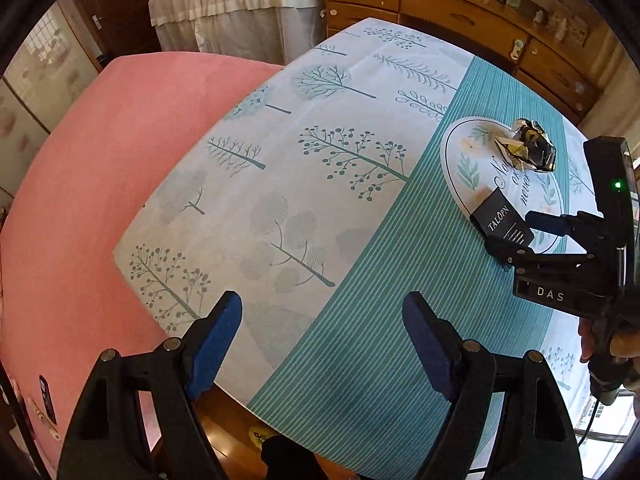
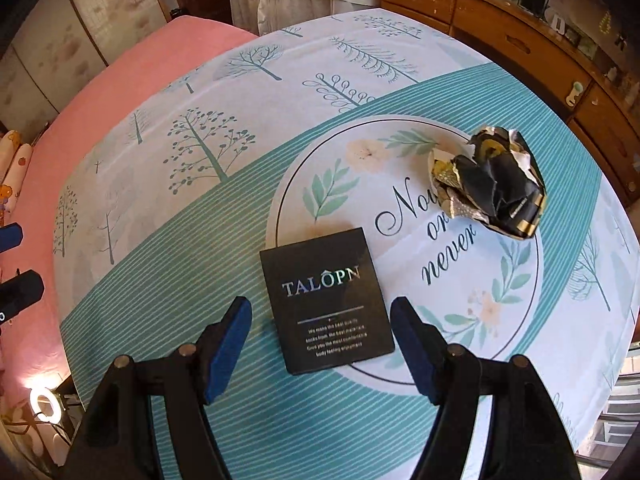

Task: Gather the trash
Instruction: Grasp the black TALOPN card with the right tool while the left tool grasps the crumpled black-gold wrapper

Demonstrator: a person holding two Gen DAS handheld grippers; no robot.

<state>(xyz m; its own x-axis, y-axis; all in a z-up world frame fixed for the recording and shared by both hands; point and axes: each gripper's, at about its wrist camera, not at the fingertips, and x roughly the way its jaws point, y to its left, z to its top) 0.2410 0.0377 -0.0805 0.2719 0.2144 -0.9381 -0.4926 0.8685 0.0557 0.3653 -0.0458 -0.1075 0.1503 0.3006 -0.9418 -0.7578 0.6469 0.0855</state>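
Observation:
A flat black box printed TALOPN lies on the tablecloth; it also shows in the left wrist view. A crumpled black and gold wrapper lies beyond it to the right, also seen from the left wrist. My right gripper is open, its blue pads on either side of the box's near half, just above the cloth. In the left wrist view the right gripper sits at the box. My left gripper is open and empty over the cloth's left part.
The table carries a teal and white tree-print cloth with a round printed motif. A pink bed lies to the left. A wooden dresser stands behind the table. A ring light glows at lower left.

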